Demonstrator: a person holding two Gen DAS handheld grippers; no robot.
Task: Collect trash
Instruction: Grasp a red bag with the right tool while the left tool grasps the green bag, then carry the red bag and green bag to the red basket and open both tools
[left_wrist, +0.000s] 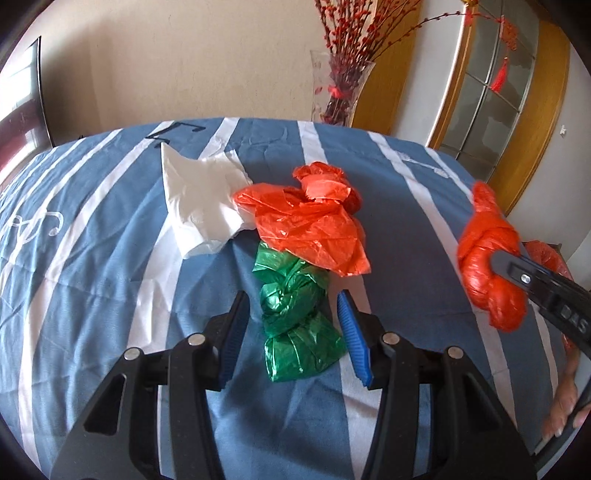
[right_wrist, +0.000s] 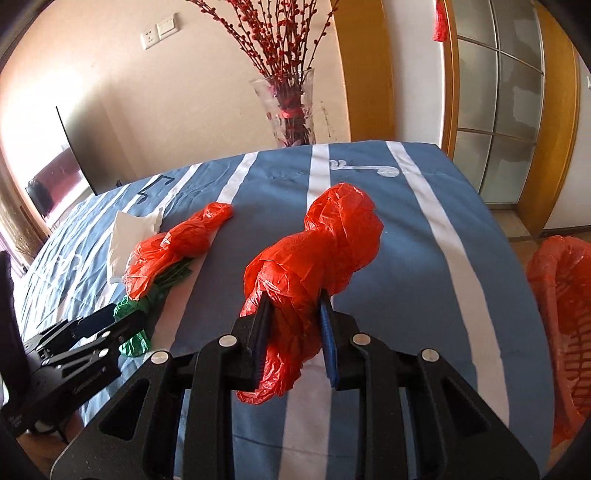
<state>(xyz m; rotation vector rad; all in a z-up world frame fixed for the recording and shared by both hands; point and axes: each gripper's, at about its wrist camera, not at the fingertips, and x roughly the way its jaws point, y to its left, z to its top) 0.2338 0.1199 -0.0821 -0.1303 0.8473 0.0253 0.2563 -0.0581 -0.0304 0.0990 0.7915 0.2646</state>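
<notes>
My right tool (right_wrist: 293, 332), angled downward, jaws clamped on a red bag (right_wrist: 314, 258). My left tool (left_wrist: 291, 332), angled downward, jaws parted, pads touching nothing.

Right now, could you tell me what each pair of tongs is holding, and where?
The right tongs grip a knotted red bag around its lower middle. The left tongs hold nothing; they straddle a green bag on the table.

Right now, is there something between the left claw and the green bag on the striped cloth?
Nothing visible blocks it. The left claw is open with the green bag already between its fingers, which do not press it. The loose orange bag lies on the green bag's far end, beyond the fingertips.
</notes>
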